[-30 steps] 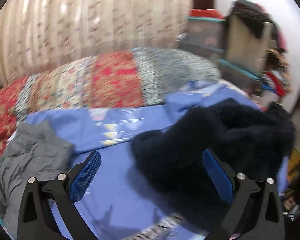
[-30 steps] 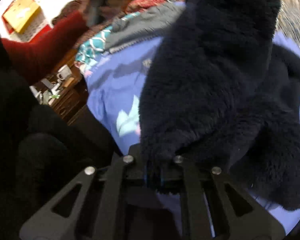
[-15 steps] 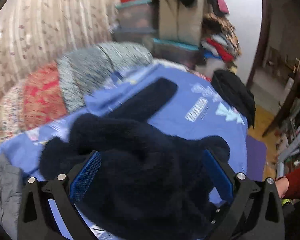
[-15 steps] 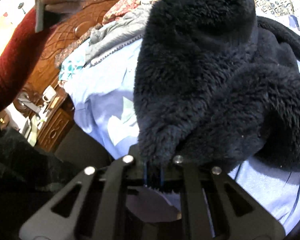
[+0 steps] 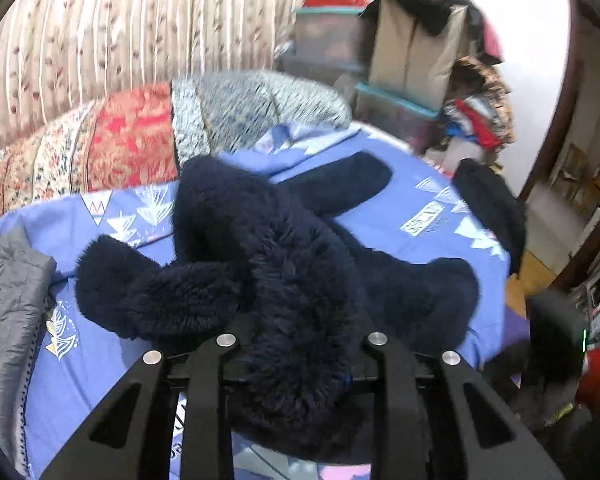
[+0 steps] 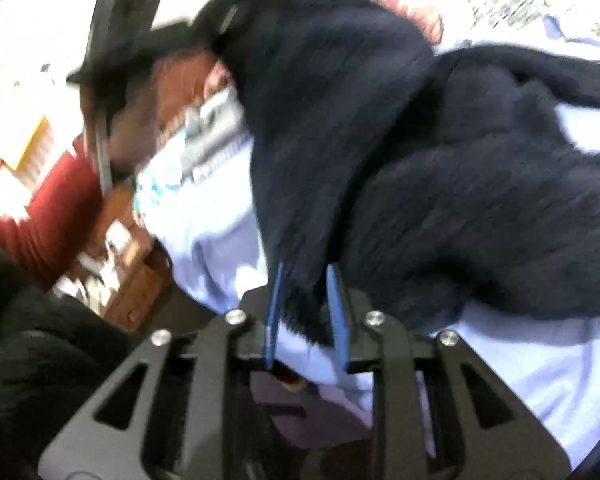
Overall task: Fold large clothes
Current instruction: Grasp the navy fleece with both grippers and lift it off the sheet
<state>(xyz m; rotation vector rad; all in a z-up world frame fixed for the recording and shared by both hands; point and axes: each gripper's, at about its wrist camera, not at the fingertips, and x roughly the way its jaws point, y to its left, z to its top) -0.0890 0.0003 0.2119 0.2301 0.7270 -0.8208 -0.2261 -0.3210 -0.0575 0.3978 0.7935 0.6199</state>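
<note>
A large dark navy fleece garment [image 5: 284, 264] lies crumpled on a blue patterned bedsheet [image 5: 416, 216]. My left gripper [image 5: 300, 376] is shut on a thick bunch of the fleece, which hides its blue pads. In the blurred right wrist view the same fleece garment [image 6: 440, 168] fills the upper right. My right gripper [image 6: 306, 312] has its blue pads [image 6: 274, 312] slightly apart with the fleece edge still between them. The other gripper [image 6: 120, 40] shows at the upper left, in the hand of a red-sleeved arm.
A grey quilted jacket [image 5: 8, 304] lies at the left on the bed. Rolled patterned quilts [image 5: 140, 136] line the back by the curtain. Another dark garment [image 5: 492, 208] hangs at the bed's right edge. Boxes and bags [image 5: 412, 52] are stacked behind. A wooden nightstand [image 6: 136, 292] stands beside the bed.
My left gripper was open and has shut on the fleece. My right gripper's pads have parted a little around the fleece edge, and its view has swung and blurred.
</note>
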